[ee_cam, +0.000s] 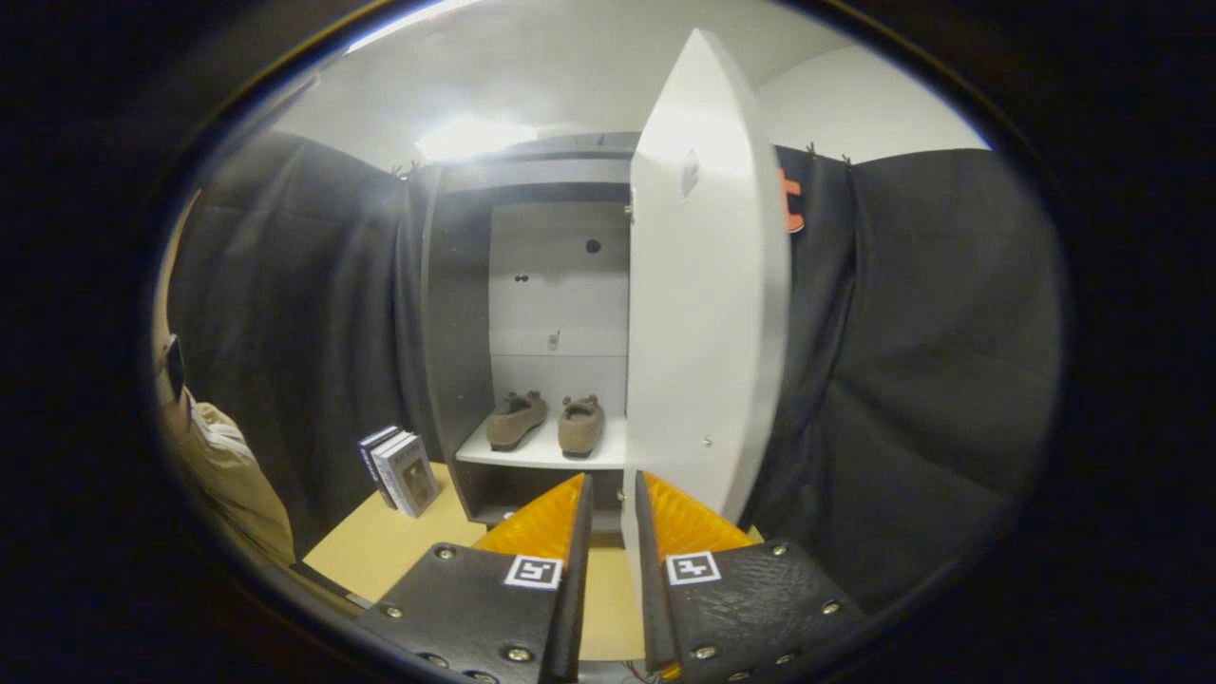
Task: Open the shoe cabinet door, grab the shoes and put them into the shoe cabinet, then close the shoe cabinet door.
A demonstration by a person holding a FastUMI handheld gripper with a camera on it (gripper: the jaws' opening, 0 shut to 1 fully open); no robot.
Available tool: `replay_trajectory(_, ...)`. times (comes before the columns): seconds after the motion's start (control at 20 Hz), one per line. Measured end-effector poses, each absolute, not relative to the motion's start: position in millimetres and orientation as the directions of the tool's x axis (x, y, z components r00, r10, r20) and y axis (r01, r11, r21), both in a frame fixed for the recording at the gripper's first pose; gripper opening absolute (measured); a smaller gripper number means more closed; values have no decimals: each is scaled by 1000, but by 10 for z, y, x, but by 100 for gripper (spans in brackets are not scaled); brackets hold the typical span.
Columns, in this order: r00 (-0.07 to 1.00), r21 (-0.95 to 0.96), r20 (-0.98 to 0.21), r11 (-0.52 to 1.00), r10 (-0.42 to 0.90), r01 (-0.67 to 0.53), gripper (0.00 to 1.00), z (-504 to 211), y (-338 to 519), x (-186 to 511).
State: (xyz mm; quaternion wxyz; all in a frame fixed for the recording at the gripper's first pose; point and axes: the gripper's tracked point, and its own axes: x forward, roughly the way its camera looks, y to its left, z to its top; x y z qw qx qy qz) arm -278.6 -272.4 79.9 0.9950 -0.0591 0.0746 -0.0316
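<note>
Your claw [613, 494] had its two fingers drawn close together with only a narrow gap between them, gripping nothing, with the bottom edge of the door [705, 313] just ahead of them. That door was a smooth, flat white panel, swung wide open and seen nearly edge-on. The cabinet [456, 323] had dark grey sides and a pale back wall. Two shoes [546, 423], soft, brown and suede-looking slip-ons, sat side by side on its white shelf [541, 454], heels toward you. Left of the cabinet, three thin books [401, 470] leaned upright on the light wood tabletop [399, 546].
</note>
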Motion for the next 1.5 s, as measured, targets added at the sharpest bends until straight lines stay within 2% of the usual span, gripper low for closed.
replay_trajectory(0.25, 981, -132, -130, 983, -146, 129, 25, 841, -3288, -2993)
replay_trajectory(0.5, 979, -125, -123, 981, -162, 147, 26, 809, -3678, -2781)
replay_trajectory(0.7, 985, -81, -141, 992, -103, 92, 27, 738, -3663, -2639)
replay_trajectory(0.8, 986, -63, -140, 995, -89, 80, 45, 720, -3655, -2503)
replay_trajectory(0.85, 986, -64, -139, 995, -87, 78, 46, 695, -3682, -2452)
replay_trajectory(1.25, 989, -43, -139, 998, -57, 52, 46, 725, -3620, -2453)
replay_trajectory(1.5, 986, -29, -160, 999, 40, -45, 46, 780, -3393, -2478)
